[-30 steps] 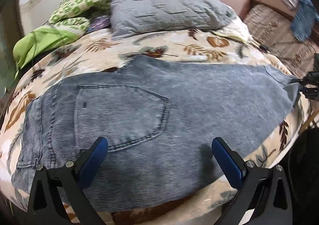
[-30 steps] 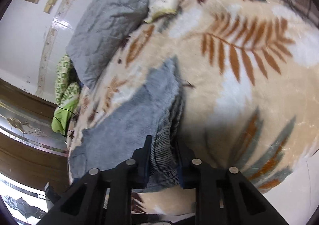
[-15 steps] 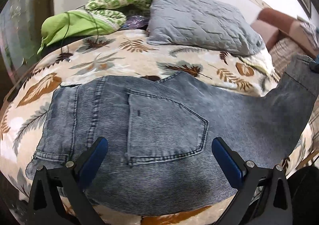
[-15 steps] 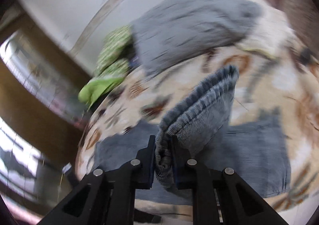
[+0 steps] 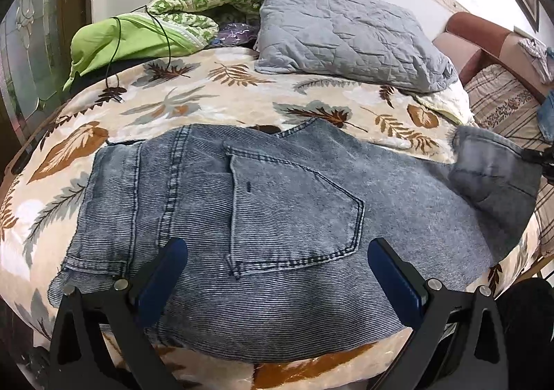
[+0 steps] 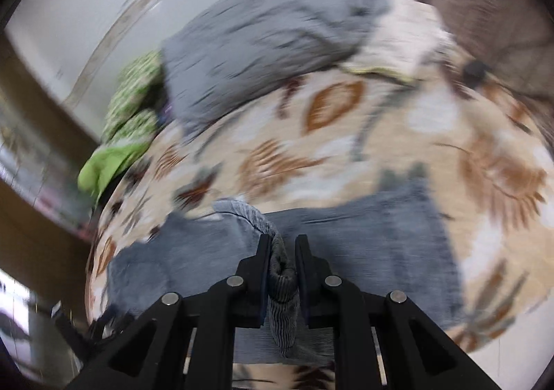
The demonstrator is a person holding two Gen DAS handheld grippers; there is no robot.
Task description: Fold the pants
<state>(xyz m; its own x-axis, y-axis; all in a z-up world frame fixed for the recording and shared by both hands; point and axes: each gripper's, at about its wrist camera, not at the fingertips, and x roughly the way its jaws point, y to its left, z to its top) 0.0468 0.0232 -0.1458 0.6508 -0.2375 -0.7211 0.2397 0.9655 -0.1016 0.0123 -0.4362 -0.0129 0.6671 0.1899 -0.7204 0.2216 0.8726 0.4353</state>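
Right gripper is clamping the hem of the jeans while the left gripper is hovering with jaws wide apart.

The jeans are lying back pocket up on the leaf-print blanket, near its front edge; the leg end is lifting off the blanket at the right. A grey quilted pillow and green bedding are sitting behind them.

No readable text, labels or numbers anywhere.
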